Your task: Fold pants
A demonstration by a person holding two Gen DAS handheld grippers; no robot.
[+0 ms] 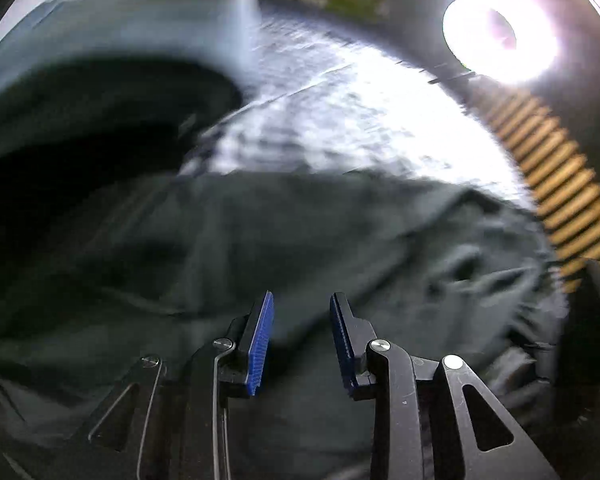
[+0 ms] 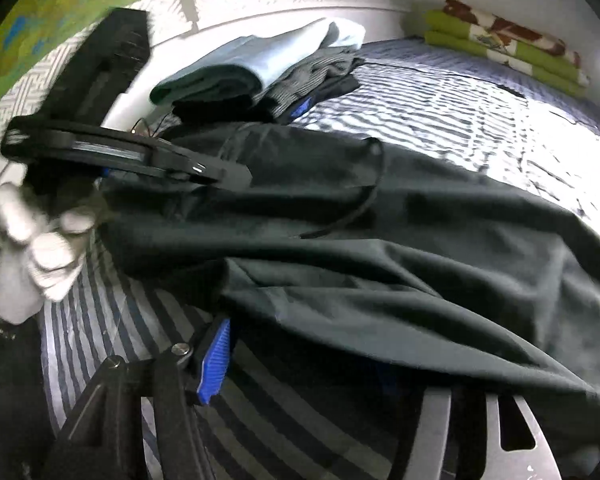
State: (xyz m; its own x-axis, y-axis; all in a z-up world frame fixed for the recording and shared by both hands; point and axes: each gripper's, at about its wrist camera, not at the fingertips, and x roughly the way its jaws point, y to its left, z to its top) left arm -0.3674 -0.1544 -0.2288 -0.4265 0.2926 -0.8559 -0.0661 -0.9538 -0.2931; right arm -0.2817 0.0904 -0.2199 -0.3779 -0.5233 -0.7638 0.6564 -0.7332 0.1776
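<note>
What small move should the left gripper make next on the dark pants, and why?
Probably lower the left gripper onto the dark green fabric pants and pinch an edge. Its jaws stand apart with nothing between the blue pads, and the pants lie rumpled on the striped bedcover, so no fold can start until cloth is held.

In your right wrist view, the dark pants (image 2: 380, 248) drape over the right gripper (image 2: 300, 360), hiding its far finger; only the near blue pad (image 2: 214, 360) shows, so its grip cannot be read. The gloved hand (image 2: 32, 248) at the left edge is smeared and cut off. In your left wrist view, motion blur softens the pants (image 1: 260, 240) and the striped bedcover (image 1: 340, 120). Glare washes out the lamp (image 1: 500, 32).
</note>
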